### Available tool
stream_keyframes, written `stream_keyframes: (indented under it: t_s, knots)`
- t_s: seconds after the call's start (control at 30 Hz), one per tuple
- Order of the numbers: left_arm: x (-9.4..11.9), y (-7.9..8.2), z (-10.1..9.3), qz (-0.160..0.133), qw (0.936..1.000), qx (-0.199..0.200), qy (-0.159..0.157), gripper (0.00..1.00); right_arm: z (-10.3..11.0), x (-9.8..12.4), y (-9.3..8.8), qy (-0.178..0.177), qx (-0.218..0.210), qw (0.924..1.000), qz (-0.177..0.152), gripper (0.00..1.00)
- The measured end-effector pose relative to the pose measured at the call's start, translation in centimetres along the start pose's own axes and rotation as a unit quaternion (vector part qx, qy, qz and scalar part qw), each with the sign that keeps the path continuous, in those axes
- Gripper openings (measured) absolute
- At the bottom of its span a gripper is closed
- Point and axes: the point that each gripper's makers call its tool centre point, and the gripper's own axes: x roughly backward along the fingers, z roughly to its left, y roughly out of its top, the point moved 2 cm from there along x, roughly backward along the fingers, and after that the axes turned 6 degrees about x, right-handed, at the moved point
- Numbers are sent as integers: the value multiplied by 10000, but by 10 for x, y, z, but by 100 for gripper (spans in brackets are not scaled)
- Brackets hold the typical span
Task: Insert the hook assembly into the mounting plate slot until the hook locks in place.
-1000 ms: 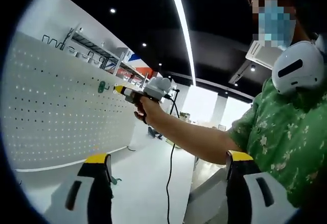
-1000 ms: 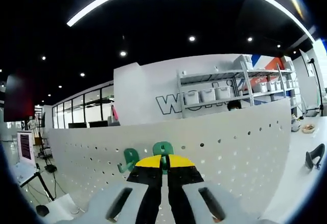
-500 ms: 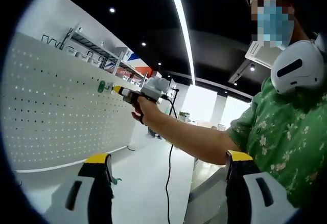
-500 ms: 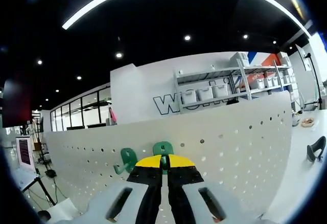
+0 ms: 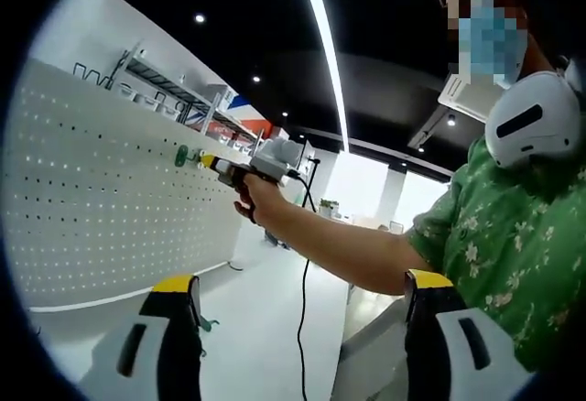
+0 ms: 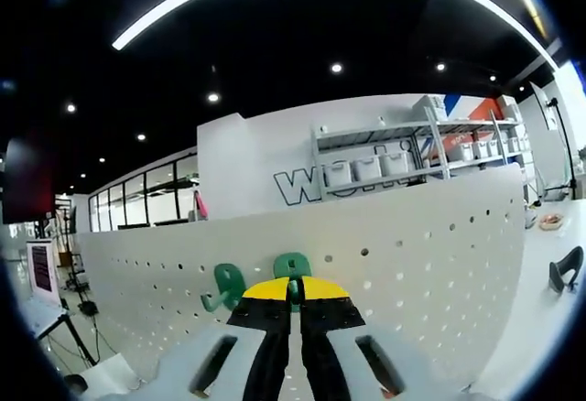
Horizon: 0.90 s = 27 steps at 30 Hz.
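A wide white pegboard (image 6: 430,264) stands upright, smooth and flat, dotted with even rows of small round holes; in the left gripper view the same pegboard (image 5: 101,190) runs away at a slant. Behind it sits a metal shelf rack (image 6: 412,158) with pale bins. A person's bare forearm (image 5: 339,250), below a green flowered sleeve, reaches out to the board, and the hand (image 5: 255,198) grips the right tool (image 5: 209,160) by its handle. That tool (image 6: 293,284) has grey jaws with yellow and black tips, pressed together with just a thin slit between them, clamped on a green plastic hook (image 6: 292,266) whose rounded head sits at the board's face; whether it is seated in a hole I cannot tell. Just beside it, a second green hook (image 6: 224,287), curved at its lower end, hangs on the board. The left tool (image 5: 298,287) is released, its two jaws well apart and holding nothing.
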Motion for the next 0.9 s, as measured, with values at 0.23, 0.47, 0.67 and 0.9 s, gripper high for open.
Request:
stream_keyframes:
  t_s: [0.23, 0.47, 0.67, 0.9]
  knots:
    - [-3, 4, 8, 47, 9986, -435, 310, 95, 0, -1, 0, 2, 73, 10000, 10, 1]
    - [0, 3, 25, 346, 9883, -1108, 988, 95, 1, -1, -1, -8, 93, 10000, 0, 1]
    - [7, 9, 36, 552, 9690, -1847, 1547, 96, 0, -2, -1, -5, 121, 9999, -6, 1]
    - [9, 9, 36, 559, 9683, -1845, 1588, 96, 0, -2, 0, -7, 132, 9999, -1, 1]
